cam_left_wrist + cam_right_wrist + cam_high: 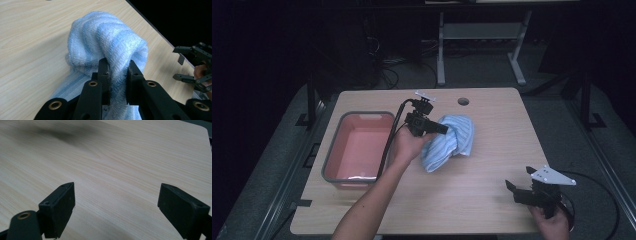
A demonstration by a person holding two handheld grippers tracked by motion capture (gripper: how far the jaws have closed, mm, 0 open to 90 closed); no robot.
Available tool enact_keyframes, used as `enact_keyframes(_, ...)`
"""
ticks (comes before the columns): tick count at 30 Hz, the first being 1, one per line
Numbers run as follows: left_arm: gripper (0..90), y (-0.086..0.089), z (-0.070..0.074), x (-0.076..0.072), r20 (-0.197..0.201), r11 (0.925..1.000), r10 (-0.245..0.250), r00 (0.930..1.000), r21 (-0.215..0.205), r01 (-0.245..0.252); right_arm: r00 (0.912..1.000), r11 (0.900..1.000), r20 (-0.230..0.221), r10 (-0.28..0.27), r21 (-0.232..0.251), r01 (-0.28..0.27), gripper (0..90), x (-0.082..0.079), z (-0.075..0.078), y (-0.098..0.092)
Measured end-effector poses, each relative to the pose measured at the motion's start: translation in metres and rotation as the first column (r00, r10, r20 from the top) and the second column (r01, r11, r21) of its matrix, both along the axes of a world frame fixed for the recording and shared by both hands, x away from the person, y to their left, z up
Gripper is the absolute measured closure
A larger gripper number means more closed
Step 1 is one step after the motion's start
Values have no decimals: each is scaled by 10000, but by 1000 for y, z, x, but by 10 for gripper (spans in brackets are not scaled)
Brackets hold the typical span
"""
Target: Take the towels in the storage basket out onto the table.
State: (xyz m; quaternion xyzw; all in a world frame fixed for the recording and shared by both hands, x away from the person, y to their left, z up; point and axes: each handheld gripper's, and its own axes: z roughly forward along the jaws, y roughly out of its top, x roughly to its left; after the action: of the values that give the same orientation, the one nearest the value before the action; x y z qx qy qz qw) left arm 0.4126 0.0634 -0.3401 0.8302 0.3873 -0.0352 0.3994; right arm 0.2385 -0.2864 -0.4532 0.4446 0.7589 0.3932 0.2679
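Red basin point(357, 150) sat just left of the left gripper point(117, 67), whose jaws pinched a fold of the blue striped towel point(107, 42), bunched on the table point(492, 195). Grip looked shallow, possibly a single layer; a lift could let the fold slip out. Right gripper point(115, 202) stood spread, well apart.

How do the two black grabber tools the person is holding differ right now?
The left gripper has its jaws pinched shut on a fold of the blue striped towel; the right gripper has its jaws wide apart with nothing between them. The left one works at the middle of the table, beside the pink bin; the right one waits near the table's near right corner. Both are black, two-jawed and hand-held.
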Motion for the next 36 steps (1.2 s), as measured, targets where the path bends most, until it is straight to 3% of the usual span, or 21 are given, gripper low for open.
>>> enact_keyframes(13,771,-26,-22,-1,-200,9999,-143,9997,-90,141,10000,10000,-55,-8,-37,8,139,-2,0,-1)
enact_keyframes(20,768,-34,-38,-2,-419,9996,-253,9988,68,256,10000,10000,-84,-42,46,43,139,-1,-1,-2)
enact_keyframes(25,759,-39,-48,-4,-687,9997,-221,9974,-109,214,9999,10000,-89,74,-58,-74,139,0,-2,0)
enact_keyframes(36,759,-46,-57,-5,-680,9996,-260,9973,75,266,9999,9999,-97,93,-59,-94,139,0,-2,0)
